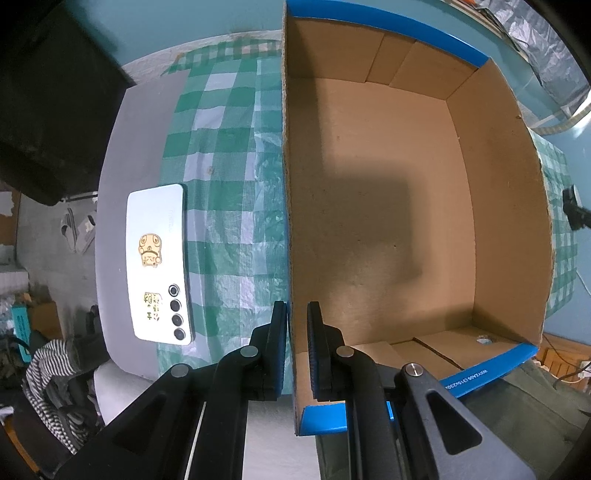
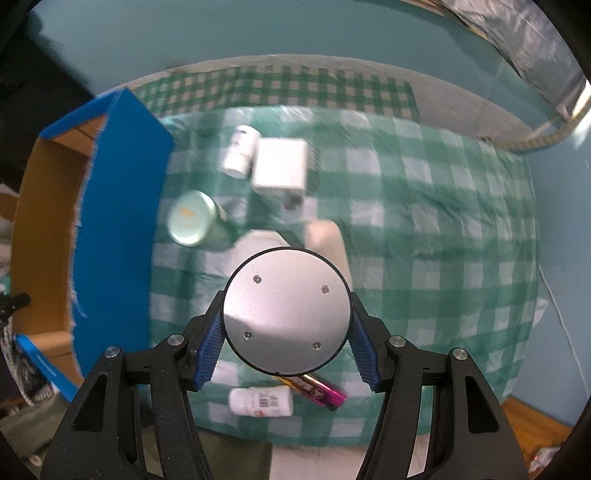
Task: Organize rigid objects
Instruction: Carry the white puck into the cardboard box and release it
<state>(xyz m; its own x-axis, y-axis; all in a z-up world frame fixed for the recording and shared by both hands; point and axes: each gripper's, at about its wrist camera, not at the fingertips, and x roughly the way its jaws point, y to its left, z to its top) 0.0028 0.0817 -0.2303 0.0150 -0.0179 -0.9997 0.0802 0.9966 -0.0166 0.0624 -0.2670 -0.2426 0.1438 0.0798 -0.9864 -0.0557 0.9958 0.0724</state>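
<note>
Both fisheye views bend at dark rims. The box floor (image 1: 388, 221) carries a blocky shadow; the checked cloth (image 2: 424, 221) smears with motion blur.

- A green-and-white checked cloth (image 2: 424, 206) covers the table (image 1: 122, 177), whose bare grey top shows along the cloth's left edge in the left wrist view.
- Beyond the table, the wall (image 2: 221, 33) is pale teal.
- Below the table's near right corner lies a strip of wooden floor (image 2: 535, 424).
- Striped fabric (image 1: 48, 373) lies heaped below the table's left side.
</note>
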